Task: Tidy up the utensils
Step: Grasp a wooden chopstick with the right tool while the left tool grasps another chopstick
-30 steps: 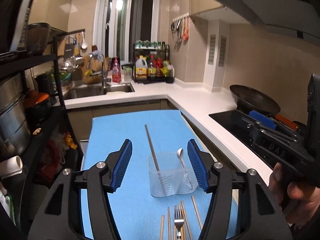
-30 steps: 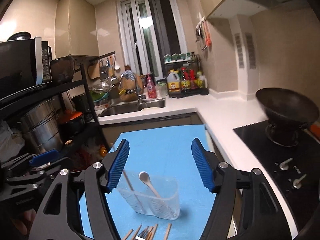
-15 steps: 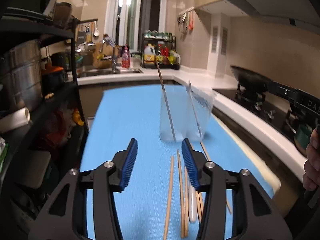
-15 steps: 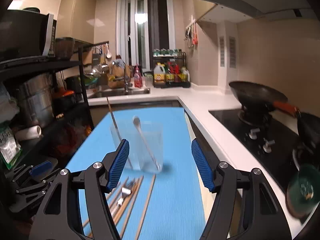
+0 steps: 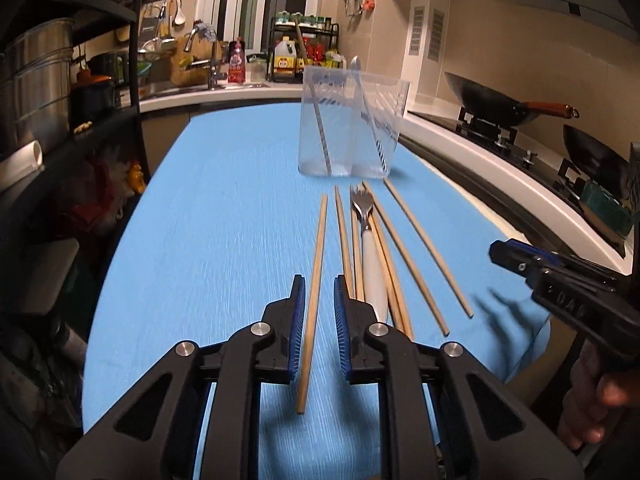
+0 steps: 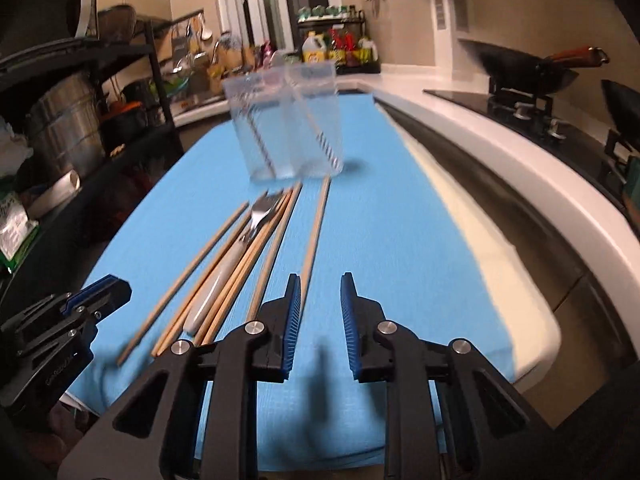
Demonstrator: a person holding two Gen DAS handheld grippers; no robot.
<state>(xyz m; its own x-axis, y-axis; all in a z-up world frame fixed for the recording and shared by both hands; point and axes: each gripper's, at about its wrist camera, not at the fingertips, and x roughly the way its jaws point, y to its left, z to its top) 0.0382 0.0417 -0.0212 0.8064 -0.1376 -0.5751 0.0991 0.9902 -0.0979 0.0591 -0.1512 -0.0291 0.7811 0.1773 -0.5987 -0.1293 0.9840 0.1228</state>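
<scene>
Chopsticks first, one per hand.
Your left tongs [image 5: 318,312] are closing around the leftmost chopstick [image 5: 316,256]; centre your right tongs [image 6: 318,316], closing on nothing, over the rightmost chopstick [image 6: 316,232].

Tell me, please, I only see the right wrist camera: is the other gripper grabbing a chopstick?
Observer: Almost. In the left wrist view, the leftmost chopstick lies between the jaws of the left gripper, which are closing but not yet pinching it.
Operator: What's standing up at the far end? It's blurry here.
Observer: A clear holder, with a spoon poking above its rim.
</scene>
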